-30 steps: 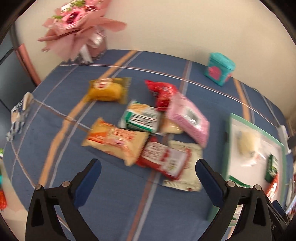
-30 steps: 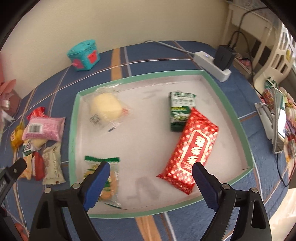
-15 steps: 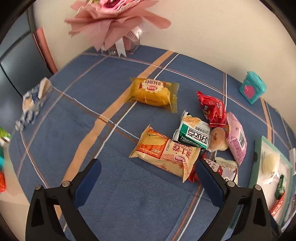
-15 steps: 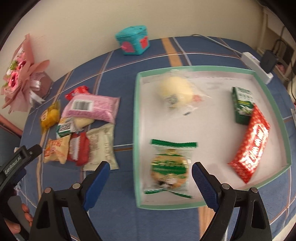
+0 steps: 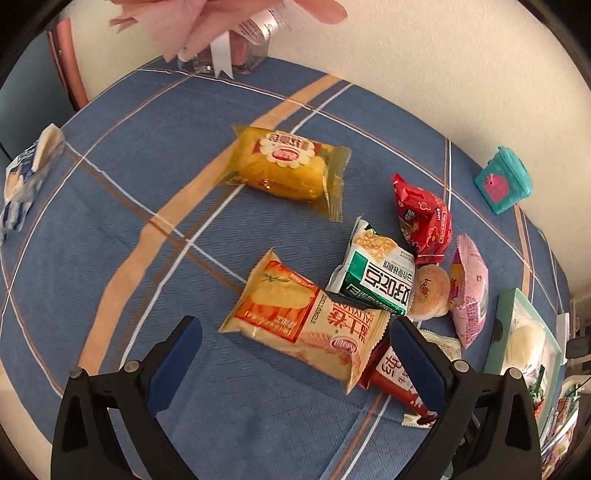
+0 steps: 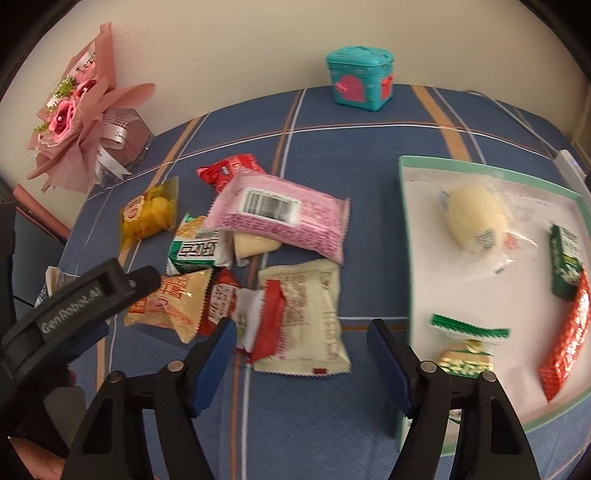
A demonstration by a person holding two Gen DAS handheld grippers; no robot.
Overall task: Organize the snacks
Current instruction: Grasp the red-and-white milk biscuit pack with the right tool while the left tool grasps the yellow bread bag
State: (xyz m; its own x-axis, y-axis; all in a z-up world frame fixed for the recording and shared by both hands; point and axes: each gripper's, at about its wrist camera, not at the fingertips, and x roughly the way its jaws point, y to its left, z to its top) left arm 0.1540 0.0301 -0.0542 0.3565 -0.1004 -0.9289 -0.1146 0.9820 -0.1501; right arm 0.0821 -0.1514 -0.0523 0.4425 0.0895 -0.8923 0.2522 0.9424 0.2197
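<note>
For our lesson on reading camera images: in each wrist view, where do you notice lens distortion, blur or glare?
Left wrist view: fisheye bends the tablecloth stripes; the bouquet at top is smeared; print on the orange snack packet stays sharp. Right wrist view: black vignette in the corners; the tray contents are softly blurred; the pink packet has mild sheen.

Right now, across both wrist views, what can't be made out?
- Red-and-white packet: left wrist view, half hidden under the orange packet and a left gripper finger.
- Tray: right wrist view, far side cut by the edge.
- Round jelly cup: label too small to read.
</note>
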